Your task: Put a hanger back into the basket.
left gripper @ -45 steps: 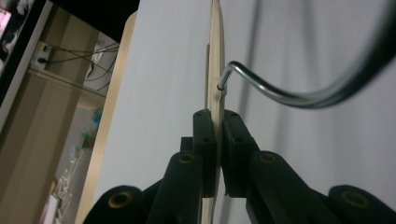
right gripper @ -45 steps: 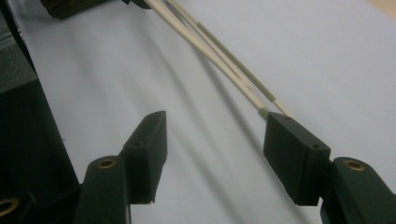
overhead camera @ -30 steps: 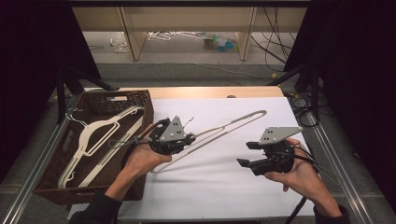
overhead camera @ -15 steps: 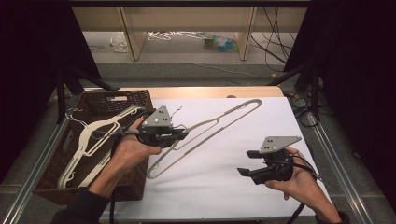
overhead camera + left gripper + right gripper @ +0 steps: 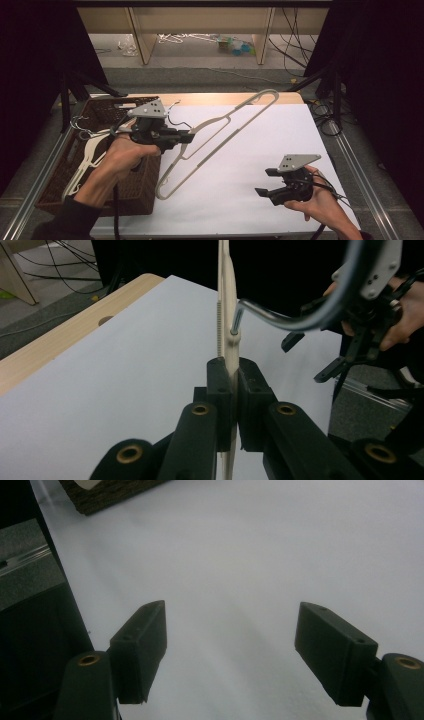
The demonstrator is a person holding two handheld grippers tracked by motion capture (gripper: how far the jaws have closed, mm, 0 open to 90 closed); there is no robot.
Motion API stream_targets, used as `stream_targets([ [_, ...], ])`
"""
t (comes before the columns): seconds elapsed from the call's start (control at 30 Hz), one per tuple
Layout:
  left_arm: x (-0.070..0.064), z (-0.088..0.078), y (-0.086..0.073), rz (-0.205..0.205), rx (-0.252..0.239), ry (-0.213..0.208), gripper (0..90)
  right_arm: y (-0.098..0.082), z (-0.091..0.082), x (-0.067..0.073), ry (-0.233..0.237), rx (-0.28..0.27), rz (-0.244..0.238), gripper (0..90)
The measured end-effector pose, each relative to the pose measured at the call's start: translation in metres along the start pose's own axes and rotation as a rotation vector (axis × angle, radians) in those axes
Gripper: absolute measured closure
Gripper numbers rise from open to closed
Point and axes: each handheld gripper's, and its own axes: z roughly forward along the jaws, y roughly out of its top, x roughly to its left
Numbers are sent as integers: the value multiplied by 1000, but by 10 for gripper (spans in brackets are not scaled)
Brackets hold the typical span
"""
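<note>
High view: pale grey plastic clothes hanger (image 5: 220,135) w/ a metal hook is up off the white sheet covering the table (image 5: 280,150), tilted, far end toward the back table edge, near end low by the dark brown woven basket (image 5: 65,195). Left gripper (image 5: 187,136) is clamped on the hanger at its neck, close to the hook. Right gripper (image 5: 263,182) sits low over the sheet at the near right, well apart from the hanger, jaws spread and holding nothing; they have just been opening wider.

Progress, as I read it: one hanger is out of the basket and in hand, so the pick-up looks done. Setting it down or passing it on is left, and at least one more white hanger (image 5: 90,150) lies in the basket, so prob more rounds to go.

Left gripper view adds what the high view can't: both black jaws pressed flat on the thin hanger (image 5: 229,340) edge-on, metal hook (image 5: 280,320) curving off right, other hand's gripper farther off. Right gripper view shows the right gripper (image 5: 230,645) w/ bare sheet between its pads, and a basket corner (image 5: 110,492) at top
</note>
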Motion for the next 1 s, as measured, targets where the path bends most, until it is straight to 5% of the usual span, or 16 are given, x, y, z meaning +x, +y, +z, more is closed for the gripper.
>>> stream_targets([
  [0.27,-5,-39,27,23,2,11,857,-8,4,1,-5,3,8,291],
  [0.47,1,-75,35,49,4,84,857,-13,6,1,2,30,21,262],
  [0.67,28,-106,27,28,33,231,857,-15,8,2,-1,38,20,261],
  [1.0,72,-140,-12,-6,102,357,857,-19,11,4,-9,36,32,260],
])
